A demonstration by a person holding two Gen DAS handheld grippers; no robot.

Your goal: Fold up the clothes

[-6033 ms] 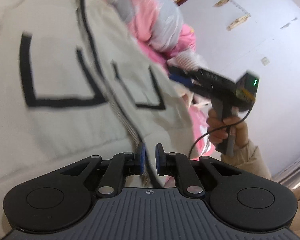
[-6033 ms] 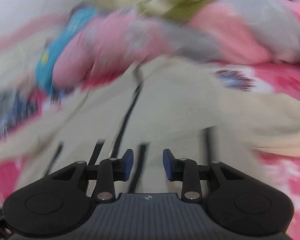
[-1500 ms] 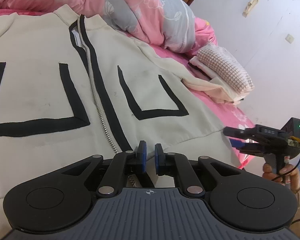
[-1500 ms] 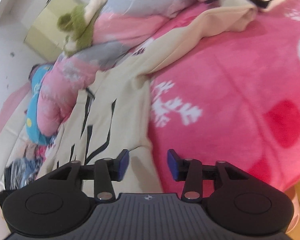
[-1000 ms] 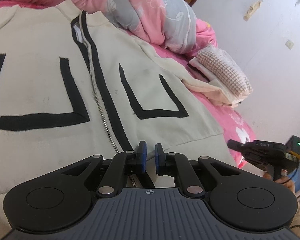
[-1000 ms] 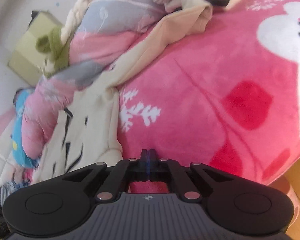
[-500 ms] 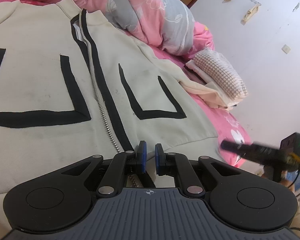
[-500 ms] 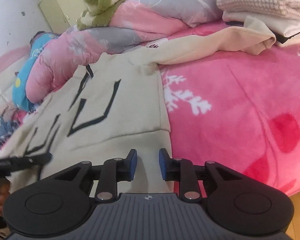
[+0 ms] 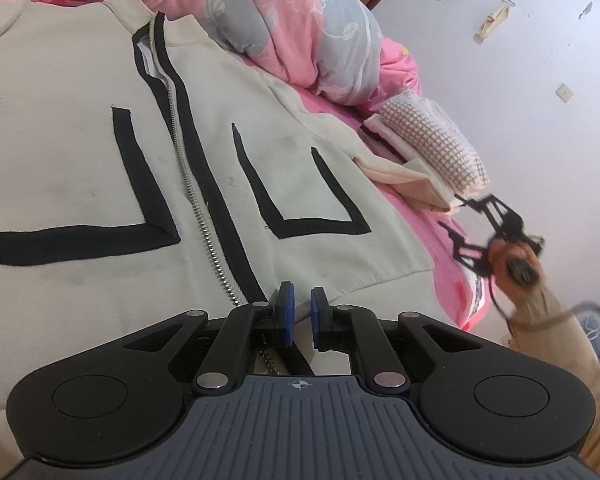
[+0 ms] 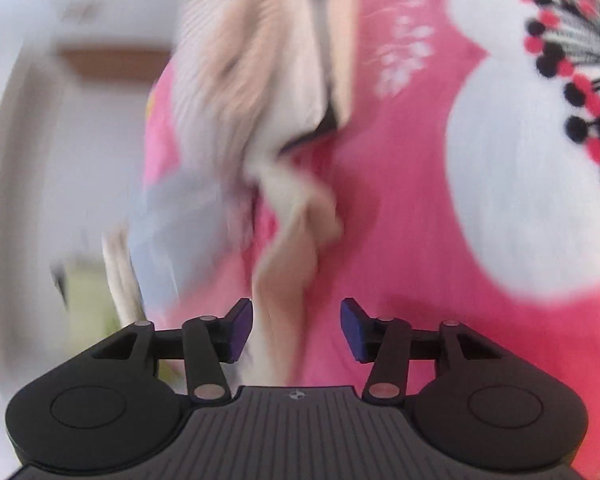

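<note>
Left wrist low over jacket (image 9: 80,168); right wrist close above sleeve (image 10: 288,248); both blanket

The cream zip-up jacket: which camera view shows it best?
The left wrist view. The jacket lies spread on the pink blanket, sharp, with zipper and black trim clear. The right wrist view is motion-blurred and shows only a cream fold, probably its sleeve, ahead of the open right hand-held gripper.
</note>
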